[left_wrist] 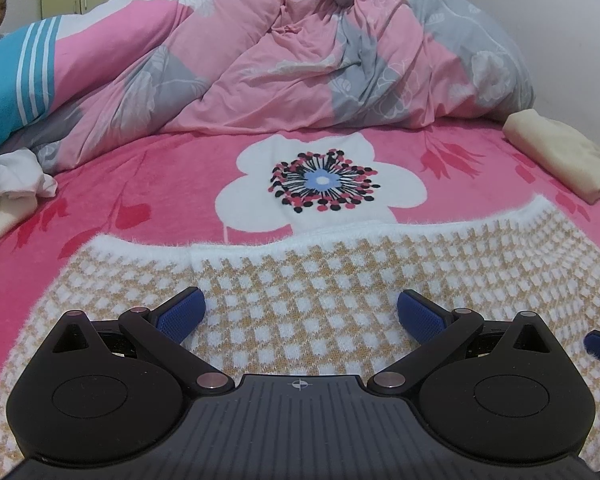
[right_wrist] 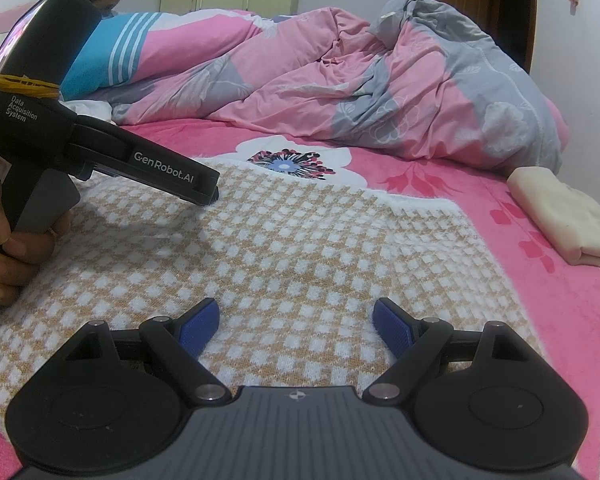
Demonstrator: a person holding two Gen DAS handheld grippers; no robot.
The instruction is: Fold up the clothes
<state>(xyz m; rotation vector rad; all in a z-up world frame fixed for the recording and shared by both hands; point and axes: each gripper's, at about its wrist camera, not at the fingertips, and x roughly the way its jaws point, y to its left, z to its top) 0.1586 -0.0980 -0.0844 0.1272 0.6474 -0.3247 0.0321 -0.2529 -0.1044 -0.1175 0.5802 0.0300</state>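
Sweater (right_wrist: pixel 300 248) lies flat on the blanket (right_wrist: pixel 560 300), spread under both grippers. Left gripper (left_wrist: pixel 300 316) and right gripper (right_wrist: pixel 296 322): jaws spread, nothing between them. Judgement: pinch the near hem at both corners, lift evenly, fold toward 12 o'clock, keeping edges aligned.

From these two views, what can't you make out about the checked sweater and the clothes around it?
- Checked sweater: near edge hidden by tongs bodies, both views.
- White clothes: cut off by left wrist view's left edge.
- Folded cream garment: cut off by the right edge, both views.
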